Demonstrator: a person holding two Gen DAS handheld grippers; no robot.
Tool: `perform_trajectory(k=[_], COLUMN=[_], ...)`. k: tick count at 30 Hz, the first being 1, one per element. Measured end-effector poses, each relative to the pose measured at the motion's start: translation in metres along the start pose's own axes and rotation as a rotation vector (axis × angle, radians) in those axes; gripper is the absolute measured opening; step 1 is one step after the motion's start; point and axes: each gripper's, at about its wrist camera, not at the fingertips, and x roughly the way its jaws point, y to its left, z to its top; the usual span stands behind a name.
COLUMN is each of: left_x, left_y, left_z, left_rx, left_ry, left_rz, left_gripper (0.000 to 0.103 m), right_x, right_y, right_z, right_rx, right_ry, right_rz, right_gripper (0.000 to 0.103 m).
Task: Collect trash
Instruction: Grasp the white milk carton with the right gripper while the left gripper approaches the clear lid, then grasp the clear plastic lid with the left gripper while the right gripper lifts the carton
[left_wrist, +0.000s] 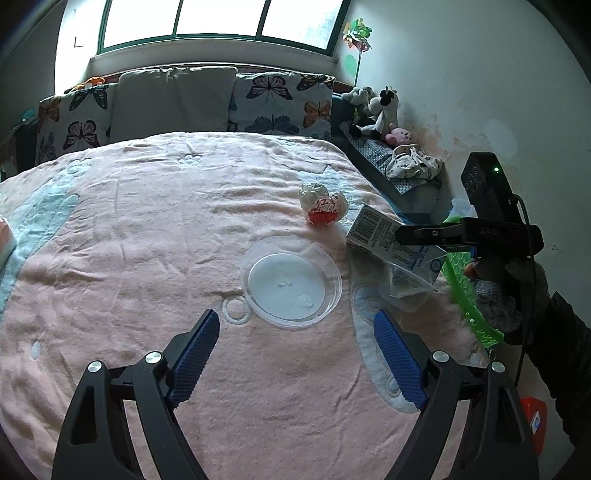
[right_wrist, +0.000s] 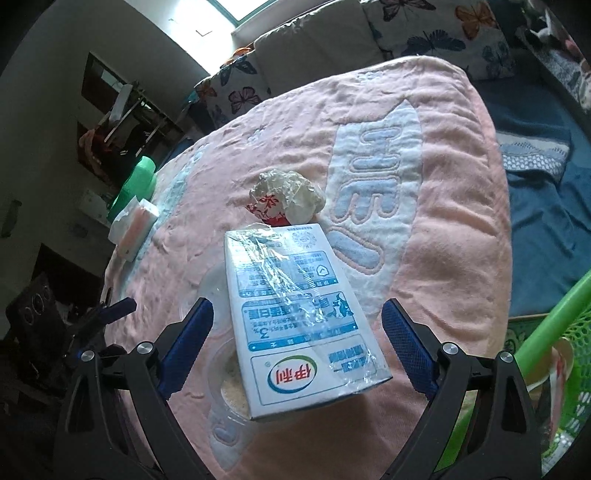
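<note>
My left claw (left_wrist: 297, 354) hangs over the pink blanket (left_wrist: 147, 258) with its 2 blue pads spread wide and nothing between them. Just ahead of it lies the clear plastic lid (left_wrist: 291, 282), flat on the blanket. Beyond the lid sits the crumpled wrapper (left_wrist: 323, 206), white with a red patch, and to the right of both is the milk carton (left_wrist: 373, 229), barcode end toward me.

Only this left view shows my right claw from outside: a black arm reaching across the carton, held by my gloved right hand (left_wrist: 506, 291), with the green basket (left_wrist: 469, 295) beside the bed under it. It also shows the butterfly pillows (left_wrist: 284, 103) and the stuffed toys (left_wrist: 376, 107) by the wall.

The right view gives what that one hides. My right claw (right_wrist: 295, 343) is also wide, and the milk carton (right_wrist: 295, 321) lies between its 2 pads with a gap on each side, touching neither. Crinkled clear film clings to the carton's top face. A clear plastic cup (right_wrist: 225, 380) with pale grains in it lies partly under the carton's left edge. The crumpled wrapper (right_wrist: 286, 199) sits just past the carton's far end. At the right edge the green basket (right_wrist: 554, 354) shows its rim, with a paper cup (right_wrist: 554, 369) inside.
</note>
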Motion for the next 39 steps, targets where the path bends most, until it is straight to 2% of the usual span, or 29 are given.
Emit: perform_trajectory(k=[4, 8, 25, 27, 28, 31, 35, 39], left_x=[0.006, 0.010, 0.050, 0.055, 0.058, 0.066, 0.071, 0.074], left_y=[-0.001, -0.001, -0.004, -0.007, -0.008, -0.011, -0.011, -0.013], left_z=[-0.001, -0.002, 0.007, 0.009, 0.009, 0.012, 0.012, 0.014], left_rx=[0.007, 0.008, 0.081, 0.102, 0.113, 0.141, 0.140, 0.152], left_ry=[0.012, 0.021, 0.088, 0.097, 0.100, 0.108, 0.118, 0.120], left_rz=[0.005, 0.010, 0.063, 0.069, 0.076, 0.090, 0.087, 0.091], left_gripper=[0.083, 0.083, 0.086, 0.088, 0.088, 0.089, 0.089, 0.089], right_x=[0.004, 0.001, -0.045, -0.049, -0.051, -0.051, -0.047, -0.046], right_y=[-0.002, 0.002, 0.023, 0.024, 0.023, 0.023, 0.020, 0.021], right_z=[-0.001, -0.001, -0.027, -0.029, -0.031, -0.035, -0.042, -0.046], right_rx=[0.006, 0.000, -0.002, -0.008, 0.005, -0.001, 0.003, -0.018], right_ry=[0.013, -0.006, -0.142, -0.145, -0.142, -0.133, -0.111, -0.114], right_rz=[0.008, -0.002, -0.056, -0.054, -0.044, -0.092, -0.091, -0.135], right_gripper=[0.078, 0.074, 0.068, 0.053, 0.049, 0.050, 0.050, 0.053])
